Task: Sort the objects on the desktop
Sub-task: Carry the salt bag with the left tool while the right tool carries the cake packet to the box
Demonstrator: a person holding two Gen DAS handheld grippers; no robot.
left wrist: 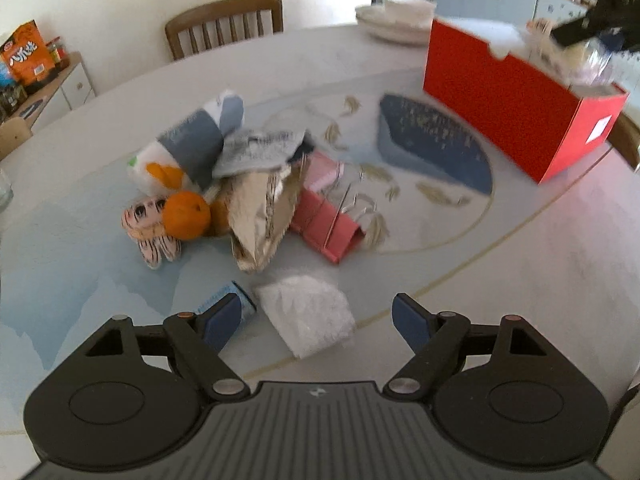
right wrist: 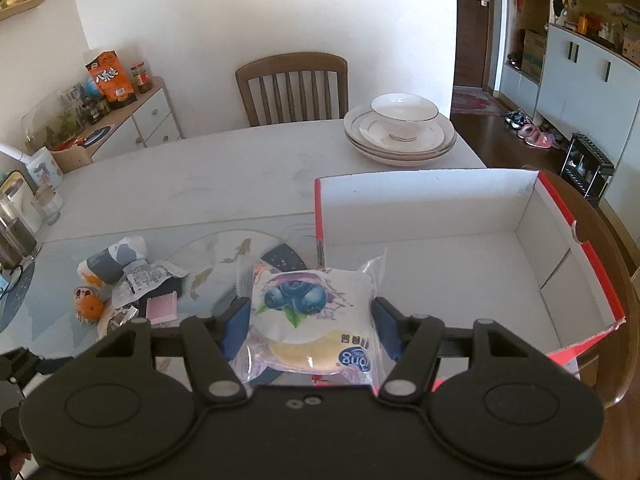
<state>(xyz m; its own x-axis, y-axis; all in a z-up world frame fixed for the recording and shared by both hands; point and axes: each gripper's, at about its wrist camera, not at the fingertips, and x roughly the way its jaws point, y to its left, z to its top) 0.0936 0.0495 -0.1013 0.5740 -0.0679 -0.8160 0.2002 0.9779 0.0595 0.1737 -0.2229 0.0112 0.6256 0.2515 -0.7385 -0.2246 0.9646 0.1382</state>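
My left gripper (left wrist: pixel 316 316) is open, low over the table, its blue fingers on either side of a white crumpled packet (left wrist: pixel 308 320). A small blue tube (left wrist: pixel 236 300) lies by the left finger. Beyond is a pile: an orange (left wrist: pixel 187 214), a foil bag (left wrist: pixel 262 212), a pink box (left wrist: pixel 326 226), a face-printed toy (left wrist: pixel 146 220) and a grey-white pack (left wrist: pixel 192 144). My right gripper (right wrist: pixel 310 320) is shut on a blueberry pastry packet (right wrist: pixel 312 308) above the near left corner of the red box (right wrist: pixel 424 200), whose white inside is bare. The box (left wrist: pixel 500 100) is at the right in the left wrist view.
Stacked white plates with a bowl (right wrist: pixel 400 132) stand beyond the box. A wooden chair (right wrist: pixel 292 88) is at the far table edge. A glass jar and cups (right wrist: pixel 16 232) sit at the left edge. A side cabinet (right wrist: pixel 132 120) holds snack bags.
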